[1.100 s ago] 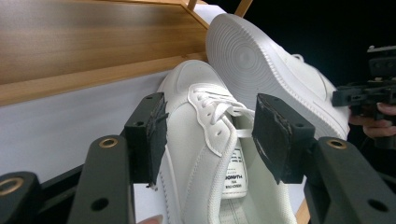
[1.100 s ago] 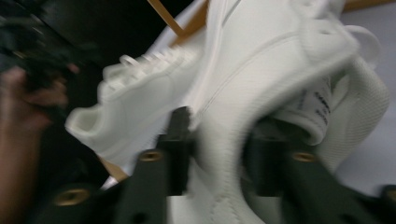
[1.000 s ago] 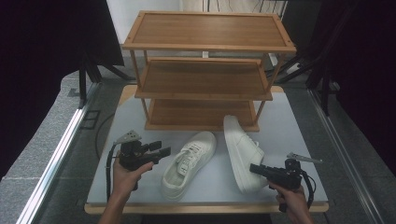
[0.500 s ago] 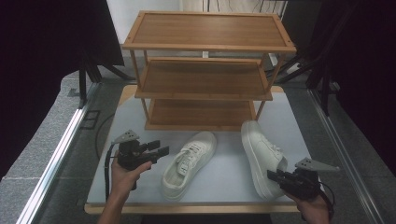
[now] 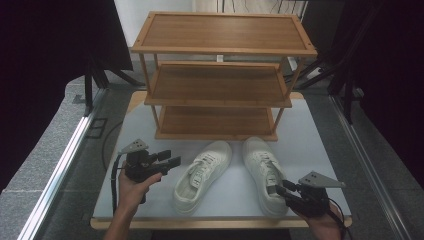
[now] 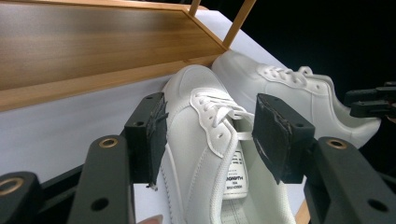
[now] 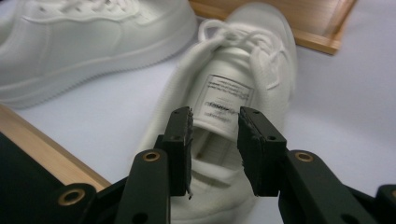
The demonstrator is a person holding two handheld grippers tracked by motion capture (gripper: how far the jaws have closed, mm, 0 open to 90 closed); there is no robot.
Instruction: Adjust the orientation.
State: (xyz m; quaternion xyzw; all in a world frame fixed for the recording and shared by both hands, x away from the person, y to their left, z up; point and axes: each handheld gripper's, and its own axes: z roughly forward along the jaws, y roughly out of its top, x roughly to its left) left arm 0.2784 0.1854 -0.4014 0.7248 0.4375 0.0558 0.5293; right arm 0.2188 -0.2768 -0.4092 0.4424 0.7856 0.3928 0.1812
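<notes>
Two white shoes lying side by side on the bench (image 5: 320, 150) before the rack (image 5: 220, 75), left tongs (image 5: 172, 160) gaping wide just beside the left shoe (image 5: 202, 170), right tongs (image 5: 278, 188) having just been opening, part-open and gripping nothing, hovering over the right shoe (image 5: 262, 165) at its heel.

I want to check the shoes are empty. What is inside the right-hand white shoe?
Inside the right shoe: its labelled tongue and a ribbed insole. The toe end is hidden under the tongue and laces.

Two white shoes (image 5: 202, 176) of smooth matt leather lie on a matt tabletop (image 5: 320, 145) before a wooden rack (image 5: 220, 75).
</notes>
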